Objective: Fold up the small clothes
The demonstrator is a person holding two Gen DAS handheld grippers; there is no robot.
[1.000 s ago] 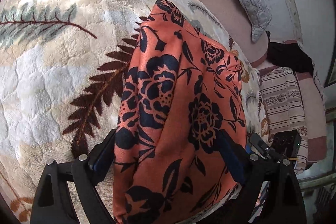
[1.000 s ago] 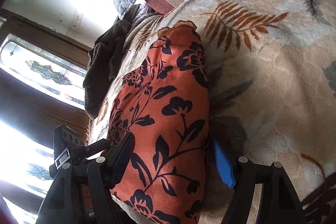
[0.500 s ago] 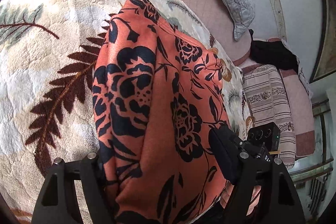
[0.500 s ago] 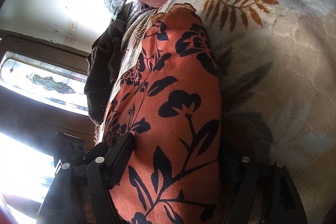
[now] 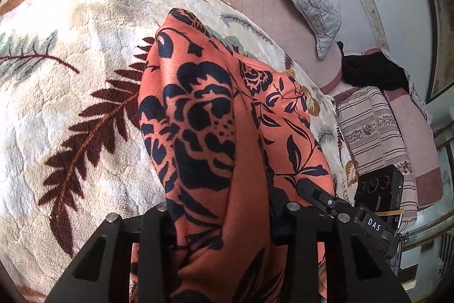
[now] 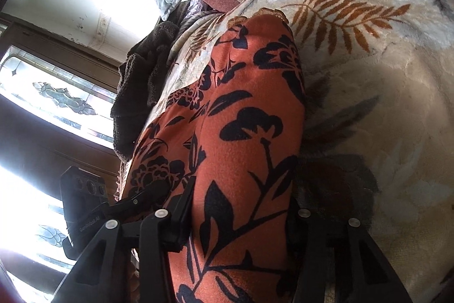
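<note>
- The leaf-print blanket (image 5: 71,93) covers the bed and bears the whole job; its plush pile could drag on the cloth, so the far hem, which lies on it, may bunch instead of sliding flat when the fold is laid over.
- The orange floral garment (image 5: 215,132) hangs lifted at its near edge and trails away onto the blanket; with 2 separate holds, an uneven pull could skew the fold line or let a loose layer sag out between them.
- The left gripper (image 5: 221,215) is clenched on the garment's near edge, thick cloth bulging between its fingers; too shallow a bite could slip under tension.
- The right gripper (image 6: 241,220) likewise grips the garment, which fills the gap between its fingers; if it lets go first, that corner would drop crooked.
</note>
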